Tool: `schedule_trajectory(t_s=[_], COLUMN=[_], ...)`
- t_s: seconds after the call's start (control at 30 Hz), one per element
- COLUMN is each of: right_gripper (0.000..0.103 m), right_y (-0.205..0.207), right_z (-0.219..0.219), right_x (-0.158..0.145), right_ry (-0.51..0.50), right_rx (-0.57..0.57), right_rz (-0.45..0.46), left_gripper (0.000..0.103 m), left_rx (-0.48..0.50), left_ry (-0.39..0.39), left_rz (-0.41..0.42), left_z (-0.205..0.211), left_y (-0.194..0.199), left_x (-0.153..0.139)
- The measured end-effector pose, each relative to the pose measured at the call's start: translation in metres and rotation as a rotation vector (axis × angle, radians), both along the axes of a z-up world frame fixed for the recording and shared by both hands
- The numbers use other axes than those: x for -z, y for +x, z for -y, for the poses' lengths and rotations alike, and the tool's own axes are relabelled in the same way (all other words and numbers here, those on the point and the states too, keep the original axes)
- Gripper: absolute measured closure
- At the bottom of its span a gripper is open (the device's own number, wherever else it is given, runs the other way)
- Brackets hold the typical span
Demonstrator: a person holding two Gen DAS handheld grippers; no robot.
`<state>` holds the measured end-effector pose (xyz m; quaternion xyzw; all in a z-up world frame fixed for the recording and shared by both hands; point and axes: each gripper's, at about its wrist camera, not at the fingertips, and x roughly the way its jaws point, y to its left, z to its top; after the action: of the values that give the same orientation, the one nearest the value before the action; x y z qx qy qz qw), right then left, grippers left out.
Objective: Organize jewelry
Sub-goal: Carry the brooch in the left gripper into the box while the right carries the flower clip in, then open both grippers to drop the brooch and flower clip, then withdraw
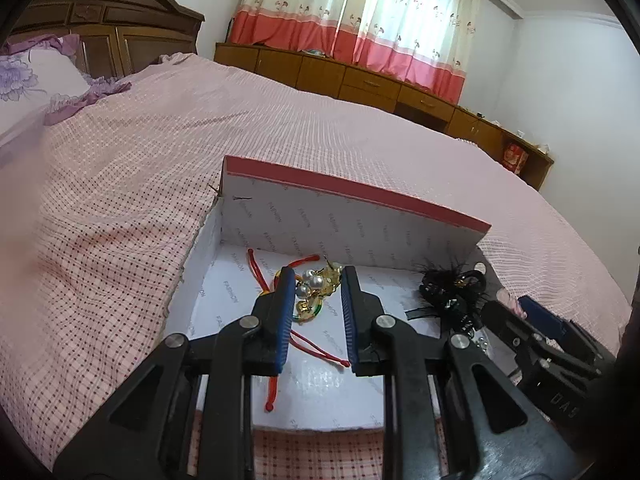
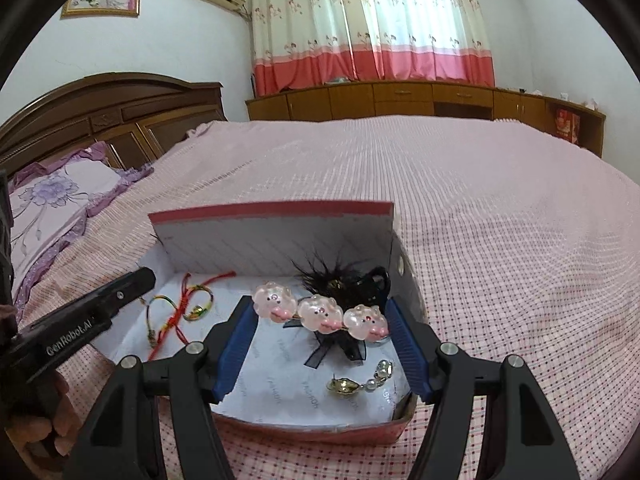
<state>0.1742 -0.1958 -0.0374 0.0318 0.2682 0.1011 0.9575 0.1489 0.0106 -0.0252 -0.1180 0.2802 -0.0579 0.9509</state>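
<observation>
Here the right gripper [image 2: 322, 326] holds the pig clip [image 2: 320, 310] over the box [image 2: 412, 280]; the left gripper [image 1: 314, 312] holds a pearl piece [image 1: 310, 286]. Let go carelessly, either could snag the cords [image 2: 182, 308].

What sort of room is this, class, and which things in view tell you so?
A home bedroom, most likely: a bed with a carved wooden headboard, a floral pillow, and curtains over low wooden cabinets.

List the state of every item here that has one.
Red cardboard box with white lining: lid open, standing upright.
Right tool: closed on the pink three-pig hair clip.
Left tool: narrow gap; grip on the pearl-and-gold piece unclear.
Cream-and-pink curtains: drawn shut.
</observation>
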Motion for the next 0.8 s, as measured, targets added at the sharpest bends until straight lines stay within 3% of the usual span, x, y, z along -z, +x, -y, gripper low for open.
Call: schedule_trajectory(t_s=[0.27, 0.4, 0.5, 0.8], right_gripper=[0.034, 0.033, 0.027, 0.026], right_y=[0.007, 0.008, 0.007, -0.002], right_z=[0.002, 0.002, 0.003, 0.004], right_x=[0.010, 0.010, 0.008, -0.006], right_ry=[0.007, 0.009, 0.010, 0.020], right_rx=[-0.003, 0.002, 0.003, 0.000], right_rz=[-0.032, -0.036, -0.030, -0.002], left_gripper=[0.088, 0.081, 0.073, 0.070], left_rx=[-0.003, -0.008, -0.014, -0.012], left_ry=[0.006, 0.013, 0.013, 0.011], left_rz=[-0.032, -0.025, -0.022, 0.003], left_z=[0.001, 0.002, 0.000, -0.004], left_y=[0.007, 0.008, 0.007, -0.003], left_x=[0.006, 0.005, 0.004, -0.012])
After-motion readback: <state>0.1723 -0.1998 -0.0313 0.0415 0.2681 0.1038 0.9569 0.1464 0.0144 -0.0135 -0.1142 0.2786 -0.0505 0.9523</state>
